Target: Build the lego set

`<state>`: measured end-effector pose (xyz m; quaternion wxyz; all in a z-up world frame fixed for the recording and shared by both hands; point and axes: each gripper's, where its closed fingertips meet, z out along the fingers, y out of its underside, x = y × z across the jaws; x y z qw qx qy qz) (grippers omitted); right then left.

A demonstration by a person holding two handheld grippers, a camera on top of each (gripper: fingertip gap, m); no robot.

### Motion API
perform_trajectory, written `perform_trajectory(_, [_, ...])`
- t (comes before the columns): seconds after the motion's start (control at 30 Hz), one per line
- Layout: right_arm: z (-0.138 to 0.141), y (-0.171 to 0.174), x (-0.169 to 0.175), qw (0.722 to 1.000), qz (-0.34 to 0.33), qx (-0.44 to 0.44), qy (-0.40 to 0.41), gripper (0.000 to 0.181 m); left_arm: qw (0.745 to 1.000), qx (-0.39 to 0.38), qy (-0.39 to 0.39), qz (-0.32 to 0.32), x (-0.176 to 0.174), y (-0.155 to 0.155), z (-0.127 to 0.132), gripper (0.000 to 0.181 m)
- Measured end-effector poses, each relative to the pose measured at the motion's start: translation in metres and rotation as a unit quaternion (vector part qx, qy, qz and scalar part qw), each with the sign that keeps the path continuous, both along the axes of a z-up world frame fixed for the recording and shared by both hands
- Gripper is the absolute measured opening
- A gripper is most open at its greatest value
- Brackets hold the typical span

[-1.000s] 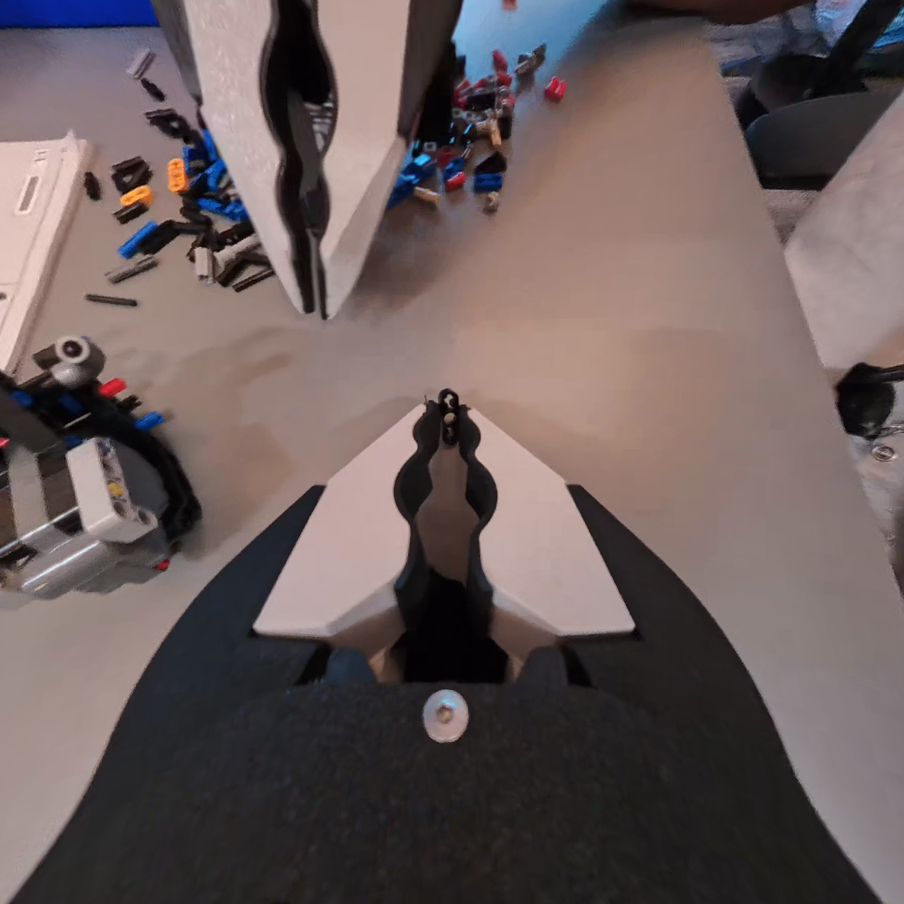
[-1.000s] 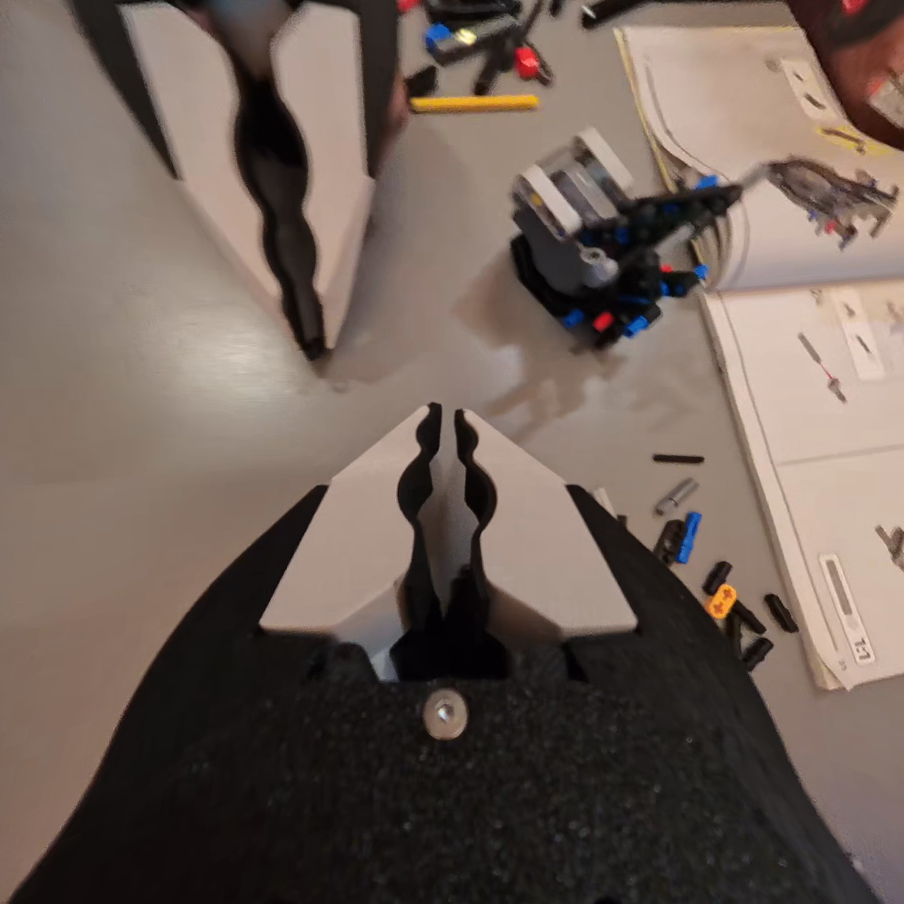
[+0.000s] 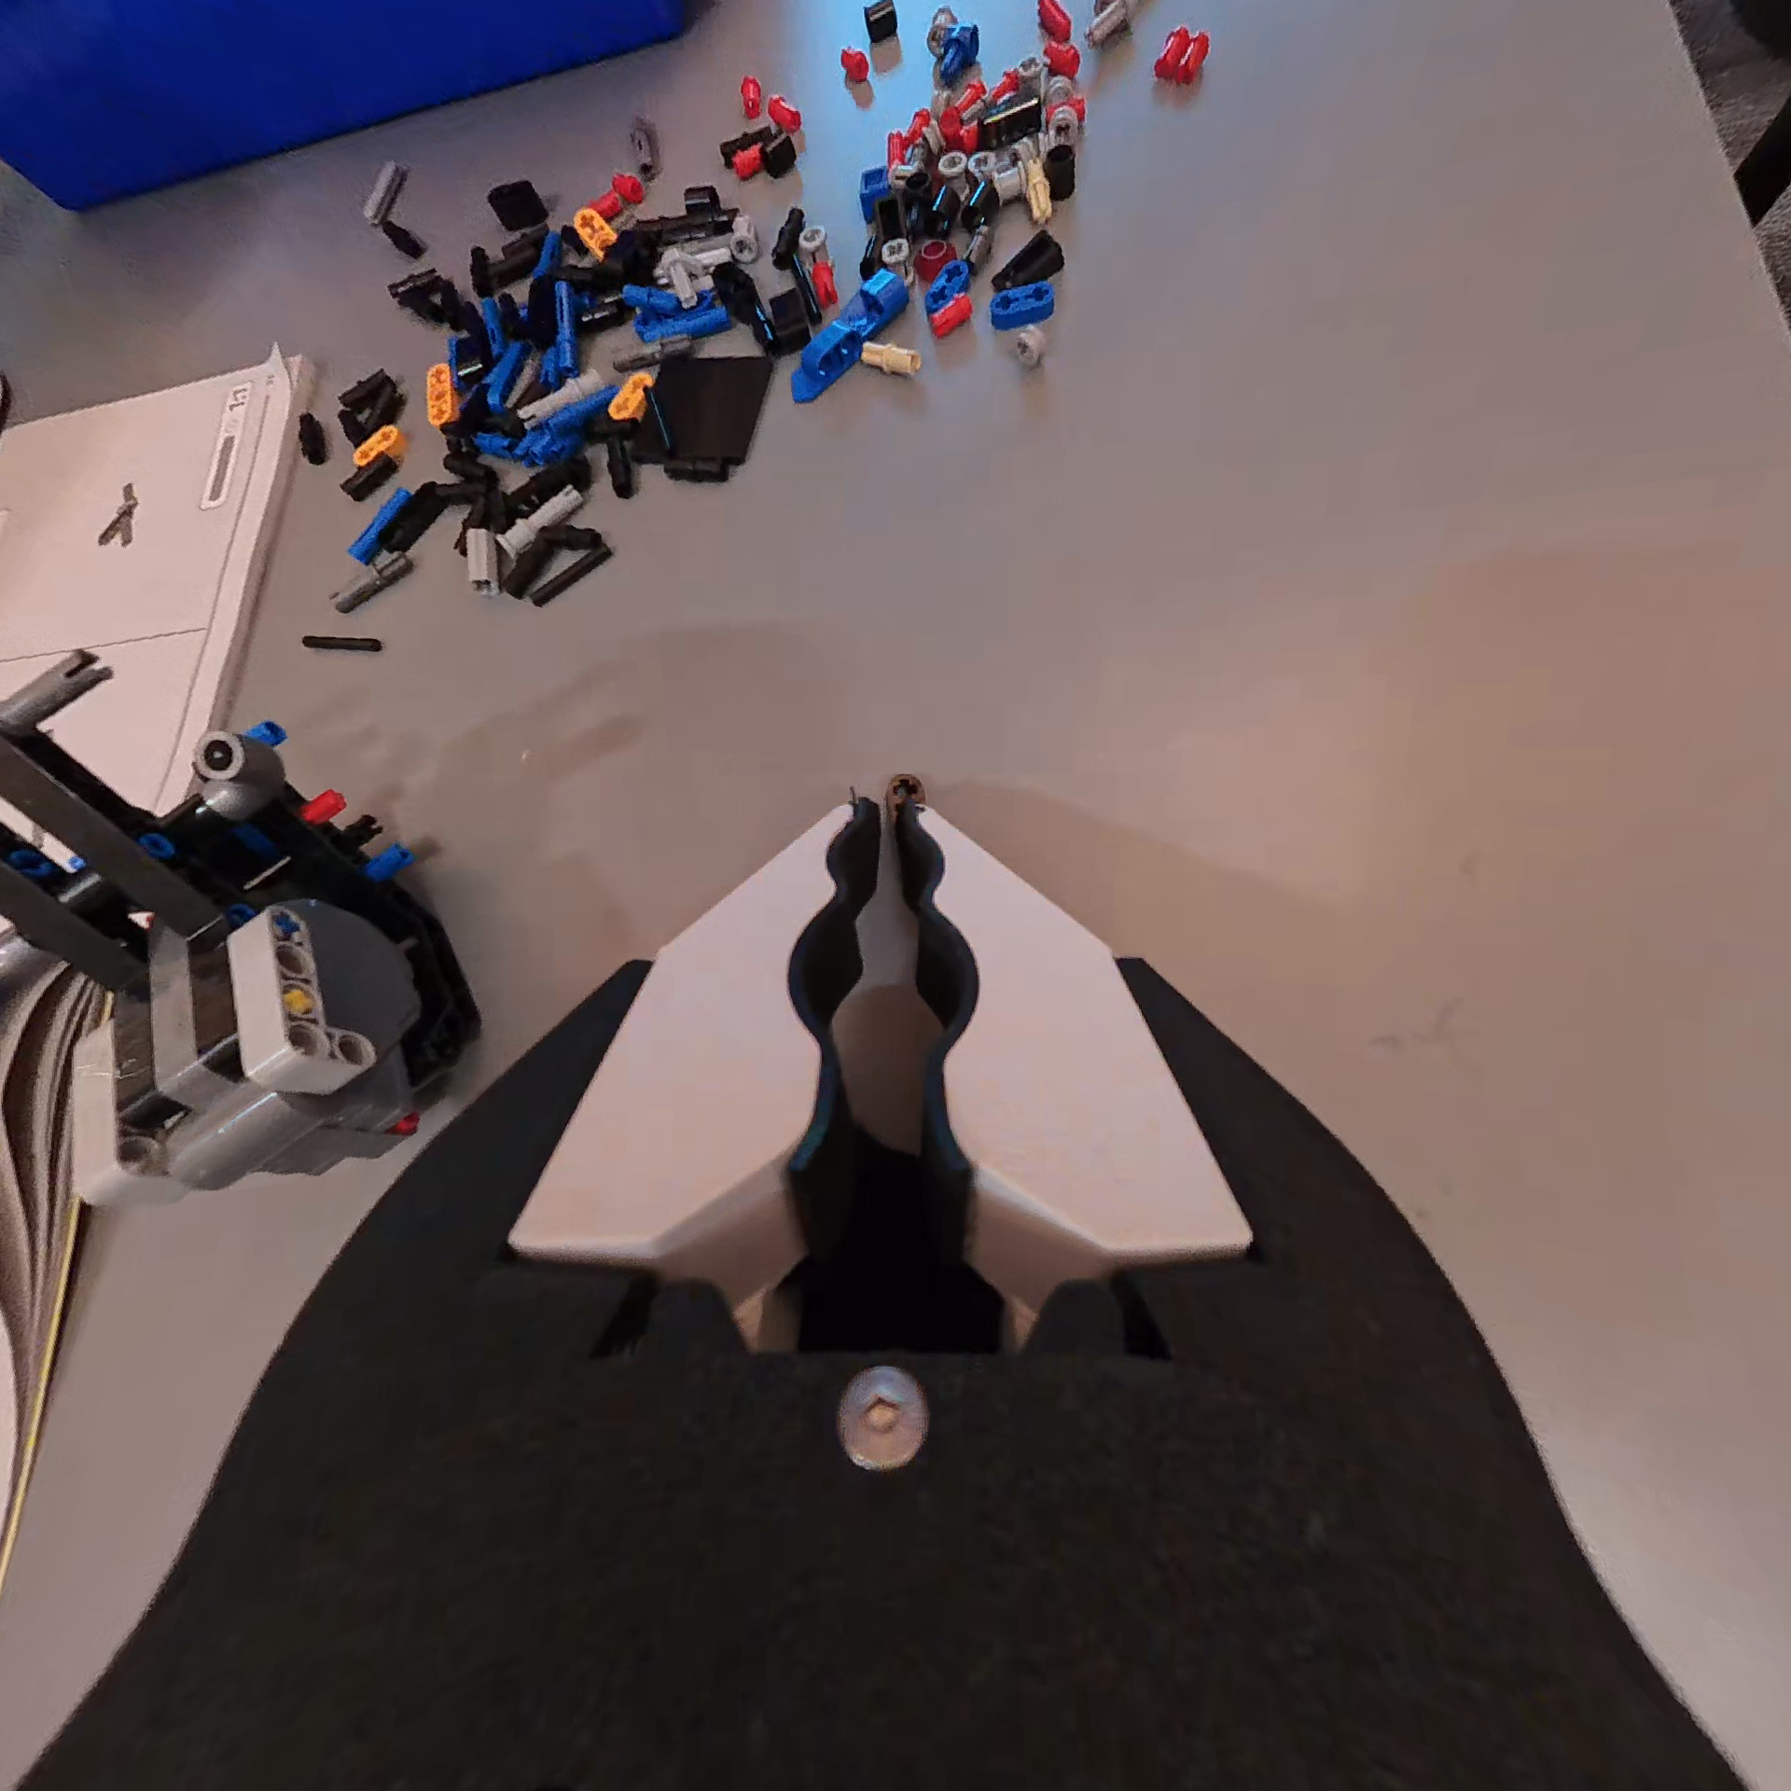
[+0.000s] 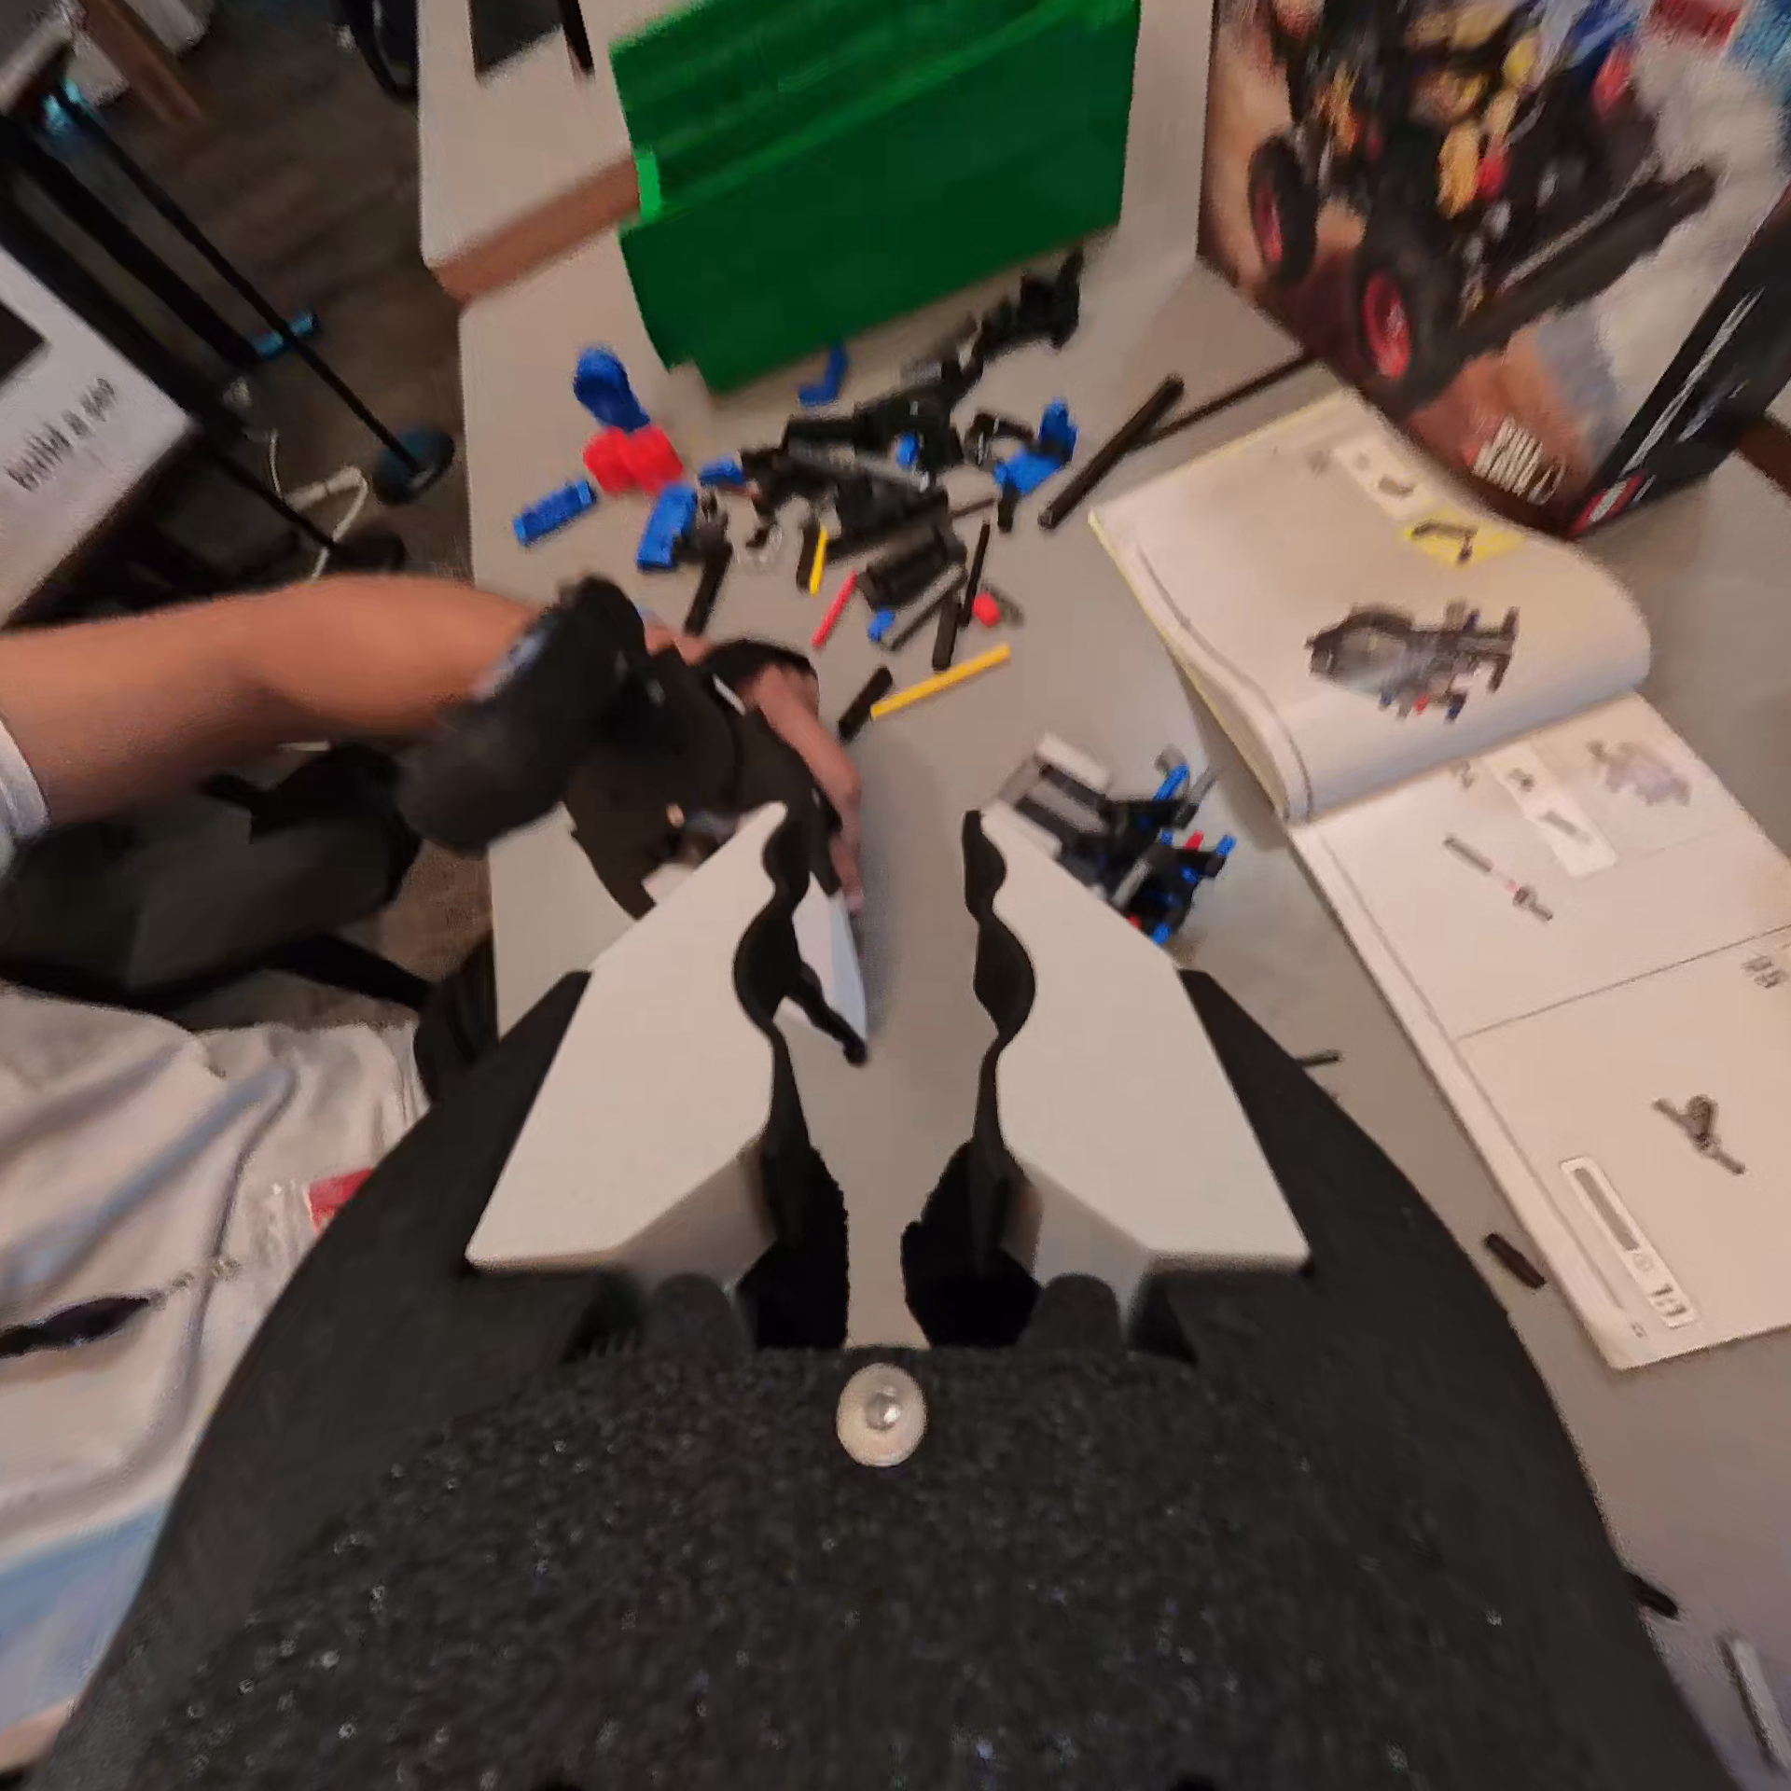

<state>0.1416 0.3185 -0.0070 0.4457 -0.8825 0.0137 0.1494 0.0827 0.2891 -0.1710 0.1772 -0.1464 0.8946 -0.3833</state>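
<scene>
We hold the left gripper low over the grey table, its jaws nearly together with a thin gap between the tips, and a small brown pin sits right at those tips; we cannot tell for sure whether it is pinched or merely touching the right tip. To the left of that gripper stands the half-built model, grey and black with blue and red pins, its rear resting by the manual. Farther ahead lies the pile of loose parts in black, blue, orange, grey and red, and beyond it a blue bin. Our right gripper is raised above the table with its jaws spread wide and nothing between them. In the right wrist view a hand holds the left gripper with its tip down near the table, just left of the model. The manual lies open to the right, the set's box stands behind it, and a green bin sits beyond a second scatter of parts, among them a yellow axle
</scene>
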Motion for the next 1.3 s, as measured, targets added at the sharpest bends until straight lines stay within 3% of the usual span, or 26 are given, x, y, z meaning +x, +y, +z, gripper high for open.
perform_trajectory(0.23, [0.061, 0.023, -0.029, 0.999, 0.007, -0.003, -0.037, 0.032, 1.0, -0.005, 0.004, 0.029, 0.008, 0.004, 0.001, 0.01])
perform_trajectory(0.33, [0.06, 0.027, -0.044, 0.998, 0.024, -0.028, -0.05, 0.033, 0.999, -0.002, -0.004, 0.042, 0.012, 0.006, 0.001, 0.01])
perform_trajectory(0.5, [0.06, 0.022, -0.042, 0.998, 0.011, -0.029, -0.058, 0.032, 0.999, -0.008, 0.009, 0.049, 0.014, 0.007, 0.001, 0.012])
perform_trajectory(0.63, [0.062, 0.014, -0.028, 0.999, -0.005, 0.017, -0.052, 0.028, 0.998, -0.025, 0.03, 0.058, 0.016, 0.009, 0.003, 0.027])
perform_trajectory(0.73, [0.057, 0.0, -0.019, 0.996, -0.029, 0.069, -0.043, 0.029, 0.995, -0.064, 0.001, 0.072, 0.02, 0.012, 0.018, 0.03])
perform_trajectory(0.9, [0.005, -0.05, -0.032, 0.989, -0.098, 0.107, -0.027, 0.031, 0.986, -0.116, -0.056, 0.106, 0.022, 0.025, 0.042, 0.031])
perform_trajectory(1.1, [-0.106, -0.186, -0.032, 0.976, -0.207, 0.004, -0.074, 0.034, 0.984, -0.133, -0.027, 0.114, 0.018, 0.028, 0.042, 0.042])
perform_trajectory(1.17, [-0.117, -0.209, -0.05, 0.982, -0.183, 0.031, -0.043, 0.032, 0.984, -0.133, -0.022, 0.112, 0.016, 0.025, 0.041, 0.038])
perform_trajectory(1.3, [-0.138, -0.255, -0.041, 0.976, -0.205, -0.022, -0.074, 0.03, 0.982, -0.15, -0.025, 0.112, 0.014, 0.02, 0.046, 0.032])
